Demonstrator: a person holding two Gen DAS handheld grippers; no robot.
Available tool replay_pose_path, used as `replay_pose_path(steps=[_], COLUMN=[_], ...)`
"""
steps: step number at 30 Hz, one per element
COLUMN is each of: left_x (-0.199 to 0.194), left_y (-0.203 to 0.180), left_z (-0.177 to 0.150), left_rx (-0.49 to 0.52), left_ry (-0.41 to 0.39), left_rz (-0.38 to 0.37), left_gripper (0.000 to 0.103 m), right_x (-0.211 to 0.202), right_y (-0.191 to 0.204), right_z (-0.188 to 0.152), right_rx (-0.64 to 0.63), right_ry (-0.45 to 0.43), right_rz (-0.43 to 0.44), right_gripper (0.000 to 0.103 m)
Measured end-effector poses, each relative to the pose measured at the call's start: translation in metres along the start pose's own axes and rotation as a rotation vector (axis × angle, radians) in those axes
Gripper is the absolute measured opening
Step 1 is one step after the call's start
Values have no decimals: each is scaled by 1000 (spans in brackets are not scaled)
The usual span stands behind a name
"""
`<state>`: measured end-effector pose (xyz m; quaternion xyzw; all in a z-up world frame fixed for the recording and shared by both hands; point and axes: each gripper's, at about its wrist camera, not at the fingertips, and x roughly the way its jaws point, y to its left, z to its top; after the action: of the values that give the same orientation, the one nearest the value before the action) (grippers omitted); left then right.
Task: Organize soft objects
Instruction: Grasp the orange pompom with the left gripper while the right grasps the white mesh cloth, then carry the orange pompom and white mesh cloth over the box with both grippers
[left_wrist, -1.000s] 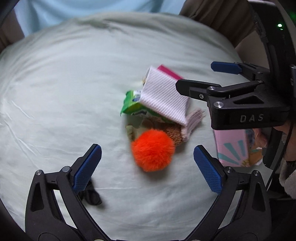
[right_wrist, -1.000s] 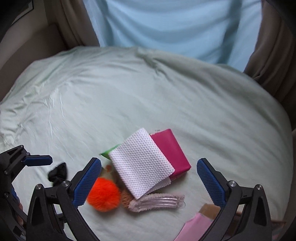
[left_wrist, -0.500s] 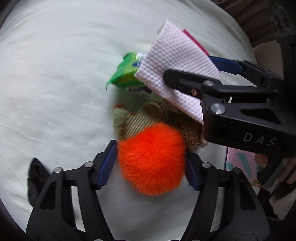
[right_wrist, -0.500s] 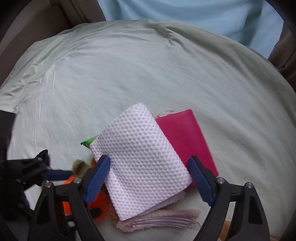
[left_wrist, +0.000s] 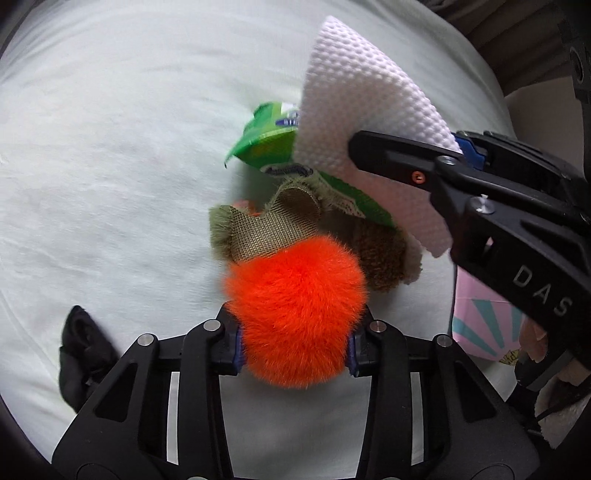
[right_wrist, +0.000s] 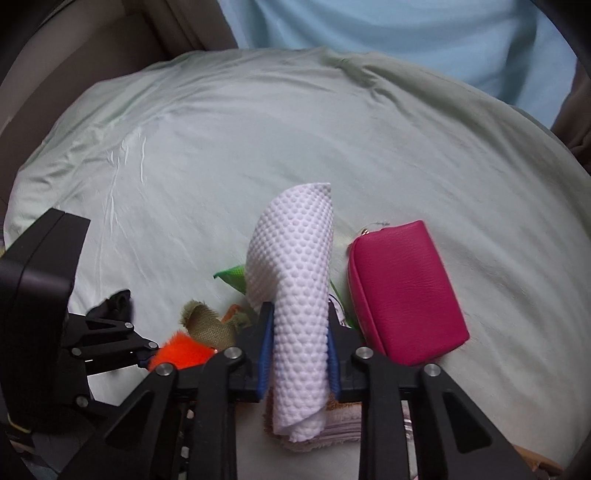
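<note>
Pale green bedsheet (right_wrist: 258, 147) spreads beneath us; our left gripper (left_wrist: 293, 347) pinches the orange pom-pom (left_wrist: 295, 310) at six o'clock, our right gripper (right_wrist: 297, 354) clamps the white dimpled cloth (right_wrist: 299, 280), pink pouch (right_wrist: 402, 291) at three o'clock.

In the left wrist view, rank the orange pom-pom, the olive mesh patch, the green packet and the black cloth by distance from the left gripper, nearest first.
1. Orange pom-pom: clamped between the left gripper fingers.
2. Olive mesh patch: just beyond the pom-pom, touching it.
3. Black cloth: off to the left on the sheet, beside the gripper's arm.
4. Green packet: farthest ahead, partly under the white textured cloth.
</note>
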<state>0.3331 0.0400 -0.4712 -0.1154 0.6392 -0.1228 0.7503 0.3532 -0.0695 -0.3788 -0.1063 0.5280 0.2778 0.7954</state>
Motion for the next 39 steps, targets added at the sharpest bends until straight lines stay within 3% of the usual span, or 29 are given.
replay_pose_path(steps=[6,12,22,27,31,39], left_x=[-25,-77,-193,-242,-262,-284], left_y=[-2,6,-22,-46,-90,-178], left_z=[-3,-12,-26,-39,-41,-54], left_rx=[9,35,106,147,201,267], left_ry=[-49,-124,-273,-334,-381,-432], left_rz=[1,4,-5,-21,-41,-85], left_gripper=[35,35,35,35,35,35], right_x=[-24,-64,-164,-224,-265,-342], right_y=[1,10,38,54,57,22], right_z=[-1,-1,-21,-40,-58,-108], right_rx=[48,96,192,267,324,392], right_ry=[-26,-77,-198,-273,-301,-336], right_rz=[0,-30,-96,-142,-179,-265], right_gripper=[15,15,15,15,15,15])
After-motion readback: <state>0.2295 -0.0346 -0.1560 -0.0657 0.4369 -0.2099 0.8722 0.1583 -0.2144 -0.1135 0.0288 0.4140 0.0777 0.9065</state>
